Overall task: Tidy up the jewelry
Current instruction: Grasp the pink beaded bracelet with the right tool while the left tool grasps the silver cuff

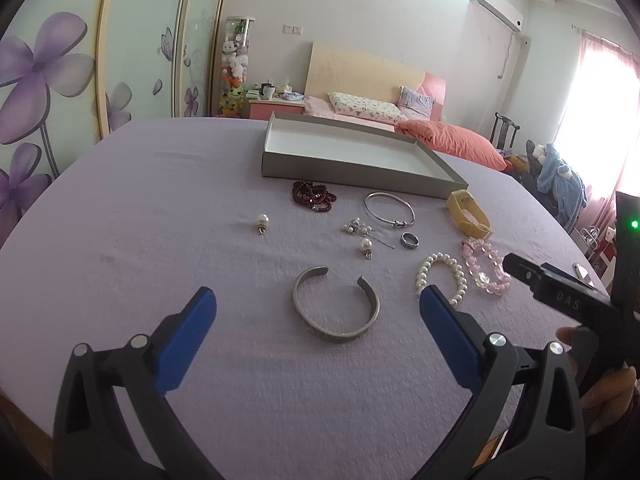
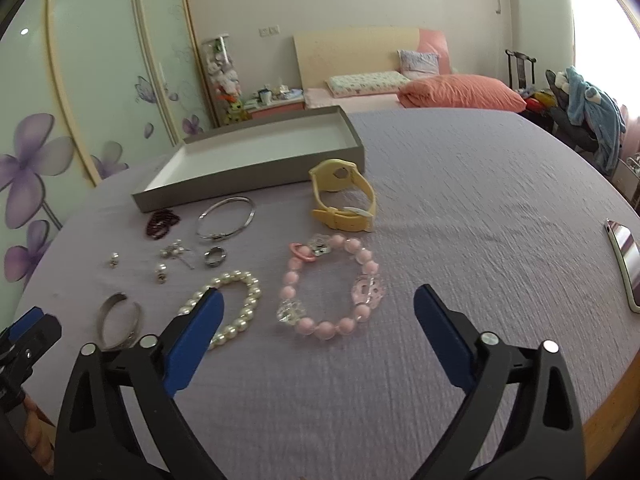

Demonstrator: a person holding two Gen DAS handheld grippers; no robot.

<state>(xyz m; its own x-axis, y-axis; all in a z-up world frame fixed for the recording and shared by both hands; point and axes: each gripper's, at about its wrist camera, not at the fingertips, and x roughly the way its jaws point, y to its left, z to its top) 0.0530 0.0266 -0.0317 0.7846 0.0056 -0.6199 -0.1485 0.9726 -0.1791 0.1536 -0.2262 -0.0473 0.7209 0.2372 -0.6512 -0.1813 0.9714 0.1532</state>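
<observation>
Jewelry lies on a purple cloth before a shallow grey box (image 1: 348, 168), also in the right wrist view (image 2: 256, 184). My left gripper (image 1: 318, 304) is open and empty, its jaws either side of a silver cuff bangle (image 1: 335, 330). My right gripper (image 2: 318, 308) is open and empty, just short of a pink bead bracelet (image 2: 362, 258). A white pearl bracelet (image 2: 236, 280) lies beside its left finger. Farther off lie a yellow watch (image 2: 344, 200), a thin silver bangle (image 2: 226, 218), a dark ring (image 2: 215, 257), dark red beads (image 1: 314, 196) and pearl earrings (image 1: 262, 222).
A phone (image 2: 624, 264) lies near the table's right edge. The right gripper's body (image 1: 560, 292) shows at the right of the left wrist view. A bed with pink pillows stands behind the table, and a wardrobe with purple flowers is on the left.
</observation>
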